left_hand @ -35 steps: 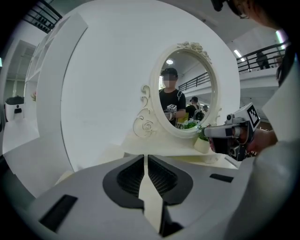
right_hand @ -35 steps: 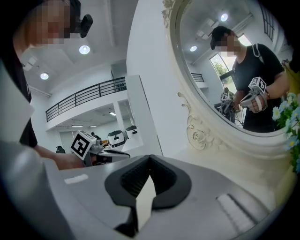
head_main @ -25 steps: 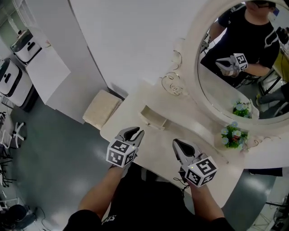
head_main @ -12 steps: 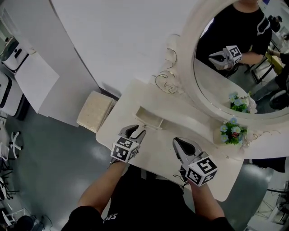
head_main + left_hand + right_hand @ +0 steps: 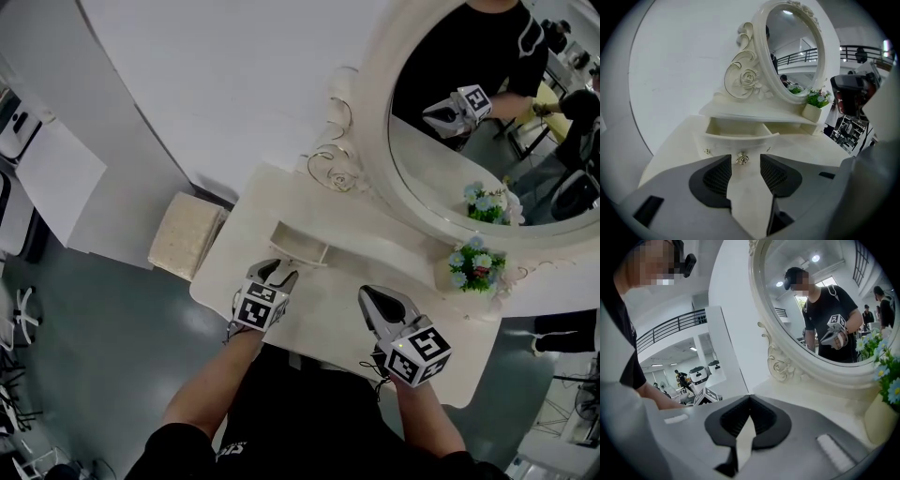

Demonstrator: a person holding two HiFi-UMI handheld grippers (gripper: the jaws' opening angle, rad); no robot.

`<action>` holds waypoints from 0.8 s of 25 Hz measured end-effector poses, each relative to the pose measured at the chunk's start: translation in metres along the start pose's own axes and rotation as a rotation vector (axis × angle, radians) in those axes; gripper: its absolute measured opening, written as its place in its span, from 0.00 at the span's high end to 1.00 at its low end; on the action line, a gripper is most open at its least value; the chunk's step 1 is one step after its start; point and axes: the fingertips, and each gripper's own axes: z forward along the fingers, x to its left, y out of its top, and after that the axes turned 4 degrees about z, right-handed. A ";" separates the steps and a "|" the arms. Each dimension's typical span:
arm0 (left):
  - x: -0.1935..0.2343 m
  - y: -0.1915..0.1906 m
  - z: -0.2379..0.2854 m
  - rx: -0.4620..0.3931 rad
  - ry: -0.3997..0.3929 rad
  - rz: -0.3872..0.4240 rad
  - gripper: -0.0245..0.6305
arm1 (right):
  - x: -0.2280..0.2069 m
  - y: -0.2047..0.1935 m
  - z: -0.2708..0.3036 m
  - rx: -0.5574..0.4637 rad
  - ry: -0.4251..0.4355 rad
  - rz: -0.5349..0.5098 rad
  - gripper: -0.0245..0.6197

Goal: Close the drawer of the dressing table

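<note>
The cream dressing table [image 5: 333,305] has a small drawer [image 5: 300,247] pulled open under its low shelf. In the left gripper view the open drawer [image 5: 738,130] faces me, empty inside, with a metal knob [image 5: 742,159] on its front. My left gripper [image 5: 278,273] [image 5: 745,162] hovers just in front of that drawer. Its jaws have just been opening and stand wide, with the knob in the gap at their tips, untouched. My right gripper [image 5: 373,298] [image 5: 750,398] rests over the tabletop to the right, shut on nothing.
A large oval mirror [image 5: 450,112] rises behind the table and reflects a person and a gripper. A pot of flowers [image 5: 472,265] stands at the right of the shelf. A padded stool [image 5: 183,236] sits on the floor to the left.
My left gripper has dropped and moved forward to the drawer front, and its jaws have spread apart. The right gripper has stayed in place.
</note>
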 end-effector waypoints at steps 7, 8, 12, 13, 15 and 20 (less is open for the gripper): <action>0.003 -0.001 0.014 0.020 -0.003 0.004 0.69 | 0.002 0.000 -0.007 -0.004 -0.017 0.004 0.95; 0.003 -0.001 0.015 0.026 0.000 0.004 0.69 | 0.002 0.000 -0.008 -0.005 -0.018 0.006 0.95; 0.007 0.002 0.021 0.042 0.005 -0.013 0.71 | -0.001 0.001 -0.008 -0.016 -0.029 0.020 0.95; 0.009 0.003 0.022 0.045 0.009 -0.014 0.73 | -0.002 0.002 -0.008 -0.018 -0.030 0.022 0.95; 0.011 0.003 0.022 0.051 0.013 -0.014 0.78 | -0.002 0.002 -0.005 -0.020 -0.028 0.026 0.95; 0.011 0.003 0.023 0.062 0.010 -0.003 0.78 | 0.000 0.003 0.002 -0.019 -0.010 0.028 0.95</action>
